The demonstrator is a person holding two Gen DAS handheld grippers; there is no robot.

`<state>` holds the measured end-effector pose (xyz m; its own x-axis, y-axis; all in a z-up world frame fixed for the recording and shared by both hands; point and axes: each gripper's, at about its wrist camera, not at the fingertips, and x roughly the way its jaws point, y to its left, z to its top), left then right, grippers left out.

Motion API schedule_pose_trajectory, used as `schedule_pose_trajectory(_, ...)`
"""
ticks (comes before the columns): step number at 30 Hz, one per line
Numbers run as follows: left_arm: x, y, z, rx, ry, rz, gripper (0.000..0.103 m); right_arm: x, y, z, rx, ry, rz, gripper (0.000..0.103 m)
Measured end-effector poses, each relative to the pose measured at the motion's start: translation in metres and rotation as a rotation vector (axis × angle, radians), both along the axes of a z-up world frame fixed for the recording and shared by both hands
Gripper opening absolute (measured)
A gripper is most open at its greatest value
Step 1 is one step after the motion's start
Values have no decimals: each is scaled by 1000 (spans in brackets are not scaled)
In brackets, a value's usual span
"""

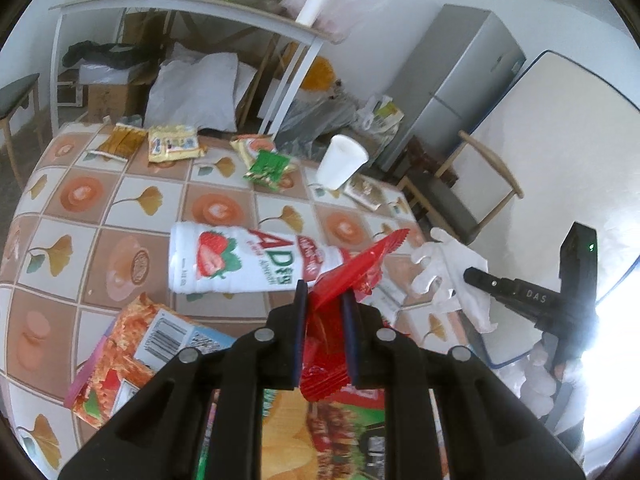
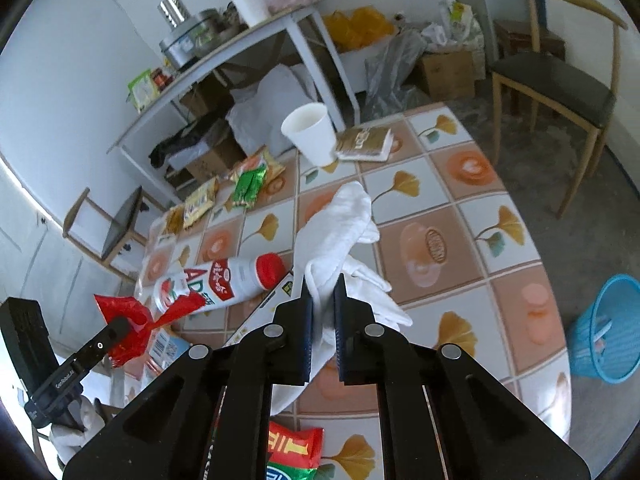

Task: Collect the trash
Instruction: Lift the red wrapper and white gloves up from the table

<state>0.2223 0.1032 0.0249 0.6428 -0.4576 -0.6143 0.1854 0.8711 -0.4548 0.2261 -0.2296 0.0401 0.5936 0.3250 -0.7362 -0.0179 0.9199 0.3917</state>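
Trash on the tiled table (image 2: 460, 200): left gripper (image 1: 325, 300) pinched a red wrapper (image 1: 356, 268) above the lying bottle (image 1: 240, 260); right gripper (image 2: 323, 292) pinched a white glove (image 2: 340, 232).

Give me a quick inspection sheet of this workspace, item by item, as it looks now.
Surface: table with a tiled ginkgo-leaf cloth.
Job's things: red wrapper, white glove, strawberry bottle lying on its side, paper cup, snack packets.
Clutter: crisp bags at the near edge.
Grippers: left gripper shut on the red wrapper; right gripper shut on the white glove.
Cables: nothing seen.
Surroundings: blue basket on the floor, chair, shelf table, fridge.
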Motion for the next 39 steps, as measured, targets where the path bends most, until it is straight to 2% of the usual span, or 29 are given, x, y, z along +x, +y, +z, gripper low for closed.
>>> schedule_pose_trajectory(7,-12,-10,18,-38,-51,-19,15,-14,-17,22,22,-41,-7,8)
schedule_pose_trajectory(16,-24,-29,37,-60,-109,-64,15,-30,-39,34,59,-48,-30,8)
schedule_pose_trajectory(39,-28,-51,39,-109,-115,-141,15,-53,-64,48,103,-77,-109,8)
